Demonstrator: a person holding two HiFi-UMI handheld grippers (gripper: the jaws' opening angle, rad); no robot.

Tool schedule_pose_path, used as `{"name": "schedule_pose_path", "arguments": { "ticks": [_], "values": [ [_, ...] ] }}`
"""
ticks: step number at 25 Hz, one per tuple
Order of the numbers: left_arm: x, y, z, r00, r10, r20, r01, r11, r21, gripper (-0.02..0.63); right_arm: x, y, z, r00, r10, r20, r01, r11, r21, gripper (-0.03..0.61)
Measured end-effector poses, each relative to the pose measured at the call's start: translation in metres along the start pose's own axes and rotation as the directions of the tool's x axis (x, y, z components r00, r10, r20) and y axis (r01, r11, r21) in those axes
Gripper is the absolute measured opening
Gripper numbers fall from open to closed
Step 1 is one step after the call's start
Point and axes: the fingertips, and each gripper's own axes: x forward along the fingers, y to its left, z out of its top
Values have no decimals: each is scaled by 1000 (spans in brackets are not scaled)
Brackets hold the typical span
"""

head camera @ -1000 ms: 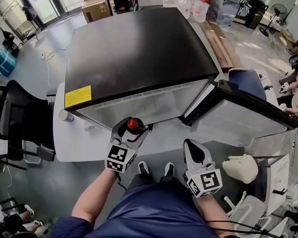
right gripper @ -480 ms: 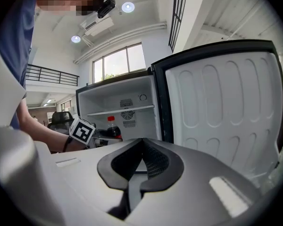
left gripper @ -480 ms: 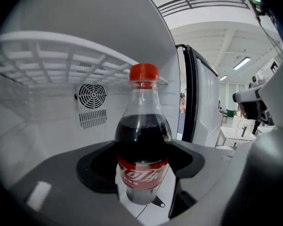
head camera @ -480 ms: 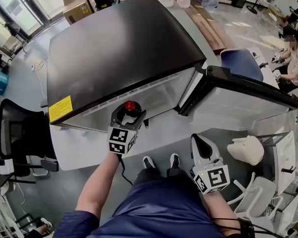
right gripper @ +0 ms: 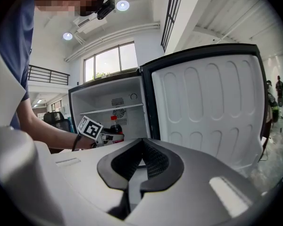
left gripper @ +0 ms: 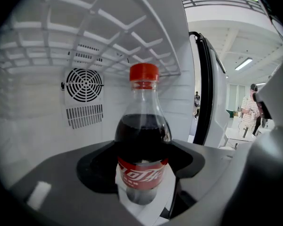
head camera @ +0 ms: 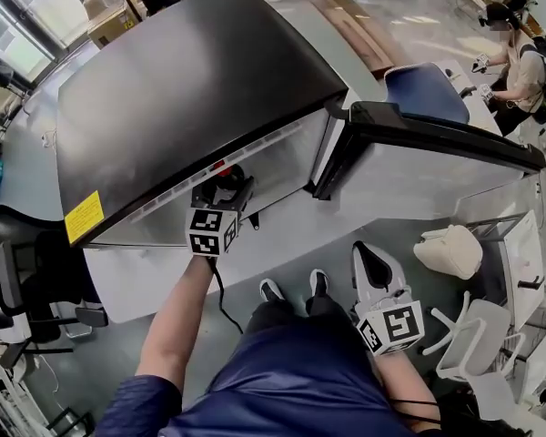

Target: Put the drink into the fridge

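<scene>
- Two claws are mine. My left claw [left gripper: 141, 182] is pinching the drink [left gripper: 142, 140], a dark cola bottle with a red cap. It grips low on the body at the label, so the drink rides upright and its cap clears the wire shelf [left gripper: 108, 27] above.
- The drink is already inside the fridge [head camera: 191, 71], in front of the round fan grille [left gripper: 85, 84] on the fridge's back wall. I cannot tell whether its base touches the fridge's floor.
- My right claw [right gripper: 139, 166] is pressed together on nothing. It hangs low outside the fridge, in front of the open door [head camera: 437, 144]; I judge it is parked there to stay out of the loading path.
- The door stands swung wide at the fridge's right side, which leaves the whole opening free for the left claw.
- Next, I judge, the drink must sit flat inside the fridge before I spread the left claw; let go early, it could tip.
</scene>
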Motion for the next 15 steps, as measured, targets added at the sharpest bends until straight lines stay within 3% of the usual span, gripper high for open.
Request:
{"name": "schedule_pose_path", "arguments": {
  "ticks": [7,15],
  "values": [
    [24,16,6,1000,22,10,-21,1000,-19,313,-9,-12,-8,999,-44,-14,44,999,14,6],
    [34,29,15,999,47,17,-46,999,-19,313,-12,-10,-12,999,-39,-25,40,999,18,6]
  ]
}}
